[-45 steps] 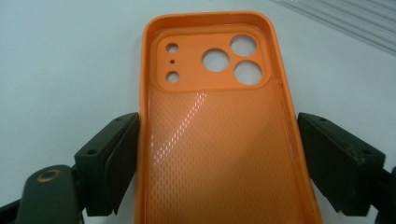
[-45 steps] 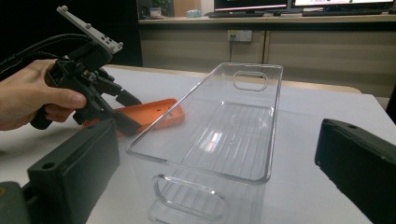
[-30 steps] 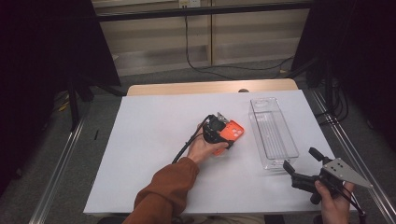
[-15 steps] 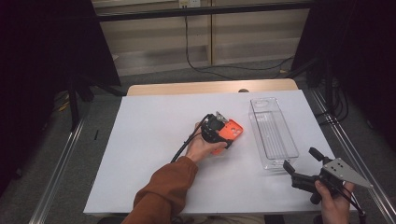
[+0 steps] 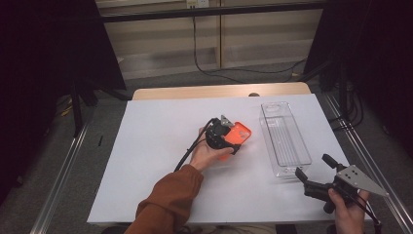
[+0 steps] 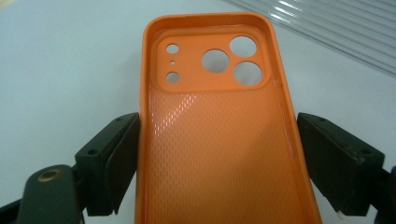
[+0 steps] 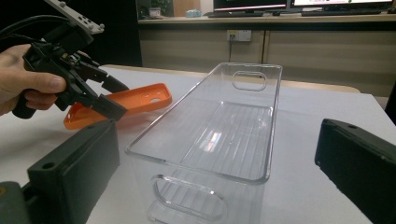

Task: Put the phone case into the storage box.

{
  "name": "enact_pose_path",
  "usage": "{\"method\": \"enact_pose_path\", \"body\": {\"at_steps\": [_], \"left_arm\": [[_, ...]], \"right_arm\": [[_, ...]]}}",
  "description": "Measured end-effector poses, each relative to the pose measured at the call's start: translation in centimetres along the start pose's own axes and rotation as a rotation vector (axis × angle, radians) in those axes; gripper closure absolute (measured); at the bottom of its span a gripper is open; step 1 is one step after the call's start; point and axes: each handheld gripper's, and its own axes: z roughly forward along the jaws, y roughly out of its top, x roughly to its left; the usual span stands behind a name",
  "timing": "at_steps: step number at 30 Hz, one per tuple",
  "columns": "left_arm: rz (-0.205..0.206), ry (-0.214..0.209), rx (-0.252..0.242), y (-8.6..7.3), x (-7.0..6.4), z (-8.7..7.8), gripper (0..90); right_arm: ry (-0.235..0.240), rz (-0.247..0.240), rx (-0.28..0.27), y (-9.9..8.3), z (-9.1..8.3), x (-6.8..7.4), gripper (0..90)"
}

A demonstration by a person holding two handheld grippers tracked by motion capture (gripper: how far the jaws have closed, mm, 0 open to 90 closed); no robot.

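Observation:
An orange phone case (image 5: 239, 132) is near the middle of the white table top, inner side up, its camera holes (image 6: 233, 58) pointing away from me. My left gripper (image 5: 234, 139) is shut on the case (image 6: 215, 140), one black jaw pressed to each long edge. In the right gripper view the left gripper (image 7: 116, 99) holds the case (image 7: 140, 101) low over the table. My right gripper (image 5: 313, 165) stands open at the near end of a clear plastic bin (image 5: 263, 123), nothing between its jaws. The bin (image 7: 275, 116) is empty.
A white sheet (image 5: 156, 146) covers the table, with a strip of bare wood (image 5: 195, 91) at its far edge. Metal rails (image 5: 63, 175) run along both sides. A black cable (image 5: 187, 152) trails from the left gripper past the person's hand and orange sleeve (image 5: 168, 200).

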Motion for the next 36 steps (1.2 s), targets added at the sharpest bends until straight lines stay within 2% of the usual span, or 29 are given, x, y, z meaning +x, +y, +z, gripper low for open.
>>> {"method": "enact_pose_path", "body": {"at_steps": [5, 16, 36], "left_arm": [[0.025, 0.012, -0.006, -0.2, -0.2, -0.8, 16.5], [0.022, 0.017, -0.039, -0.6, -0.2, -2.5, 16.5], [0.082, 0.038, -0.068, -1.5, -1.0, -4.8, 16.4]], "right_arm": [[0.001, -0.002, 0.001, 0.0, 0.0, 0.0, 0.0], [-0.001, -0.002, 0.003, 0.0, 0.0, 0.0, 0.0], [0.004, 0.002, 0.008, 0.0, 0.1, 0.1, 0.0]]}}
